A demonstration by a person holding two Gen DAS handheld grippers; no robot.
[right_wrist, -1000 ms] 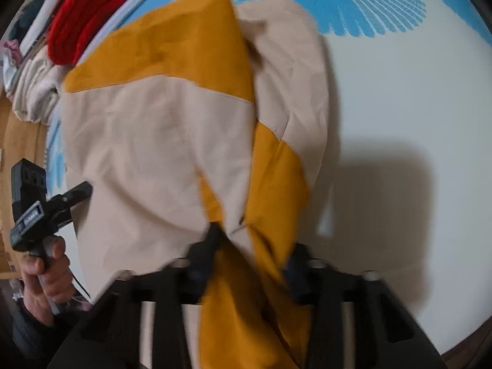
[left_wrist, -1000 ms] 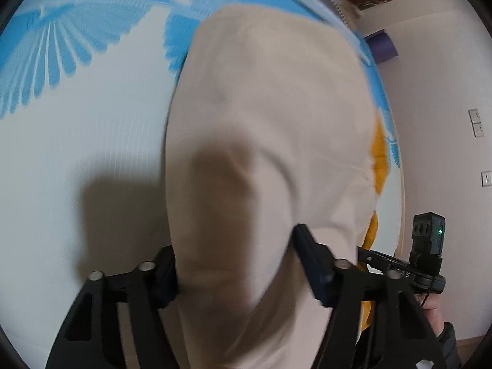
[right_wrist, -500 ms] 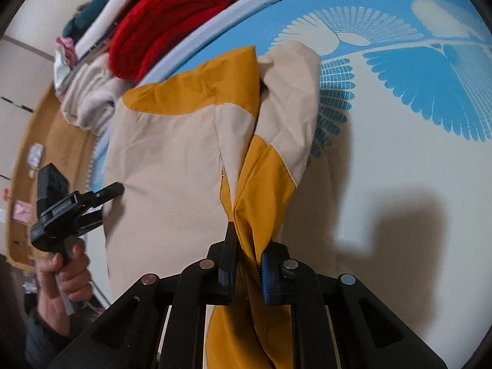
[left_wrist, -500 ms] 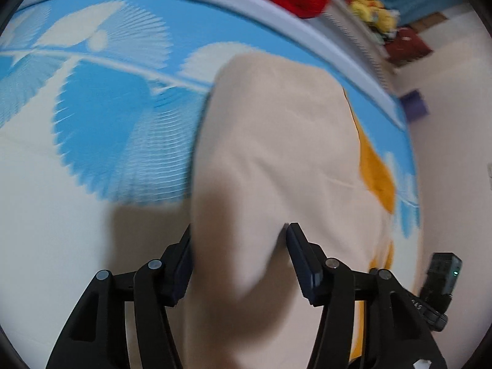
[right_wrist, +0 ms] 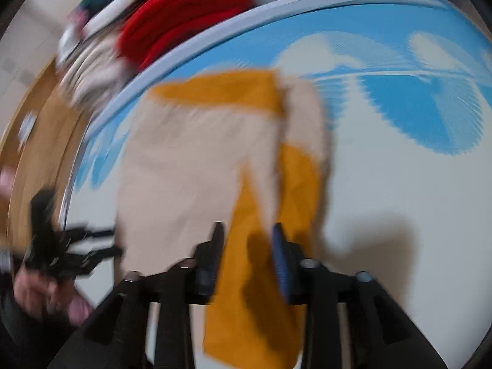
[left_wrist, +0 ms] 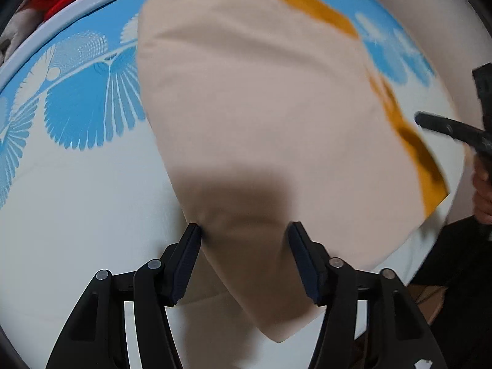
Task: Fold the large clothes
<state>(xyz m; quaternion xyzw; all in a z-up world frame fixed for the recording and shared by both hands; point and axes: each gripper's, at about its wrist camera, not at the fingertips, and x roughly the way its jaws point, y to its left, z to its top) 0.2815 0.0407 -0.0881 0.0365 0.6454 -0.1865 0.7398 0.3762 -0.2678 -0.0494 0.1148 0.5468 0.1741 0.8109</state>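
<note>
- Your left gripper [left_wrist: 244,235] points steeply down over the beige-and-mustard garment [left_wrist: 261,107], which fills the middle of the left wrist view and lies on the blue-and-white patterned bed cover [left_wrist: 77,184].
- Its fingers [left_wrist: 187,258] stand fairly wide and are opening; a fold of beige cloth sits between them. The left-hand pad meets the cloth edge, while the right-hand pad shows no clear press, so you have no firm grip there.
- Your right gripper [right_wrist: 247,246] shows at lower centre of its own blurred view, over the garment's mustard panel [right_wrist: 252,307].
- Its fingers [right_wrist: 281,264] are opening, at a middling gap, with mustard cloth hanging between them and a gap on either side of it.
- In the right wrist view the garment [right_wrist: 200,160] runs from lower centre up towards the upper middle, a mustard band across its far end.
- A red knit item [right_wrist: 184,18] and a pale pile of clothes [right_wrist: 92,70] lie beyond the cover's edge, upper left of that view.
- Your hand [right_wrist: 46,295] holding the left gripper shows at lower left there, badly blurred.
</note>
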